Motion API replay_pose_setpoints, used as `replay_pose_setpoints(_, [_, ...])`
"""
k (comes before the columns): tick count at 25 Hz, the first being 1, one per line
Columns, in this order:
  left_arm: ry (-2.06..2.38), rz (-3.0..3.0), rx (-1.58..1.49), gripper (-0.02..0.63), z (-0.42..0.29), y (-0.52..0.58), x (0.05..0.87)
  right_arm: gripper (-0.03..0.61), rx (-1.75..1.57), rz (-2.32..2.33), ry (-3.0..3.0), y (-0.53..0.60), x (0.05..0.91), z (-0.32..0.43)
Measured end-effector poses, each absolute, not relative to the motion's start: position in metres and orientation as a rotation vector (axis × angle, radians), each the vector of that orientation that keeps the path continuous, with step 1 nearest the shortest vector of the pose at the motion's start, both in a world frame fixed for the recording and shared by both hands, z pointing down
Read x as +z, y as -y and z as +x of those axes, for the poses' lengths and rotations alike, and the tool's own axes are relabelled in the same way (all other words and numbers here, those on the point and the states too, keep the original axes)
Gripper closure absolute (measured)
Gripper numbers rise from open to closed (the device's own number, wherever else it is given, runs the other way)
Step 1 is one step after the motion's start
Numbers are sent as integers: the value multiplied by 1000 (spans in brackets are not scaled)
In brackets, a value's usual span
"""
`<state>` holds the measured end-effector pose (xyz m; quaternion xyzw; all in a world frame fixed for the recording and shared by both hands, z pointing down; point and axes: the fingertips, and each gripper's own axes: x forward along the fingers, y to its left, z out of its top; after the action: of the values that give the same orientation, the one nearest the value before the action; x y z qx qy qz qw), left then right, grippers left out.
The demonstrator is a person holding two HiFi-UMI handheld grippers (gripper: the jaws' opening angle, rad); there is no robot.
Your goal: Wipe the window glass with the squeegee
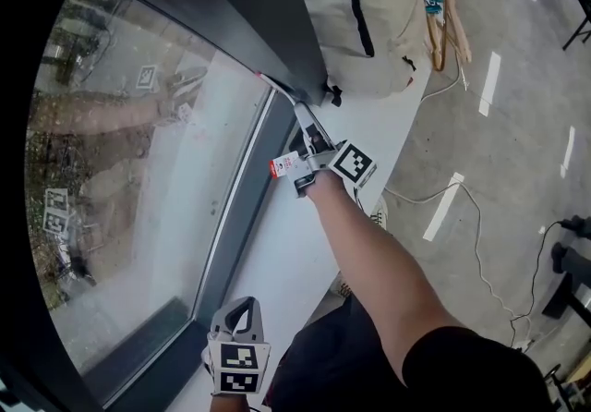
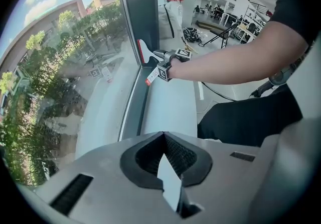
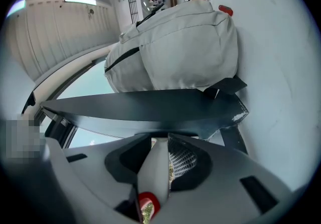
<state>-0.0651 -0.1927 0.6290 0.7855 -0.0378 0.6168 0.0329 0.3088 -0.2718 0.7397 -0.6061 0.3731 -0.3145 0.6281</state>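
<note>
Squeegee (image 3: 155, 168) handle was clamped betw. jaws of right gripper (image 1: 312, 144), blade set near the window glass (image 1: 138, 170) corner. Left gripper (image 1: 242, 313) jaws were closed, empty, over counter (image 1: 286, 244).

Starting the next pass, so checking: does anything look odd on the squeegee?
Yes: a red-and-white tag dangles from the squeegee beside the right gripper. It looks like a leftover label and might drag across the window glass.
</note>
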Motion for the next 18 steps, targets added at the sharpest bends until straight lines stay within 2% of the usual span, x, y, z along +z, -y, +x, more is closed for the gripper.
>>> replay_pose_setpoints(11, [154,2410,1877,614,-80,196,642,486,-717,-1361,-893,282,750,294])
replay_pose_setpoints(18, [186,2412,1853,614,-106,193,644,486,-722,-1337,-920,279,740,259])
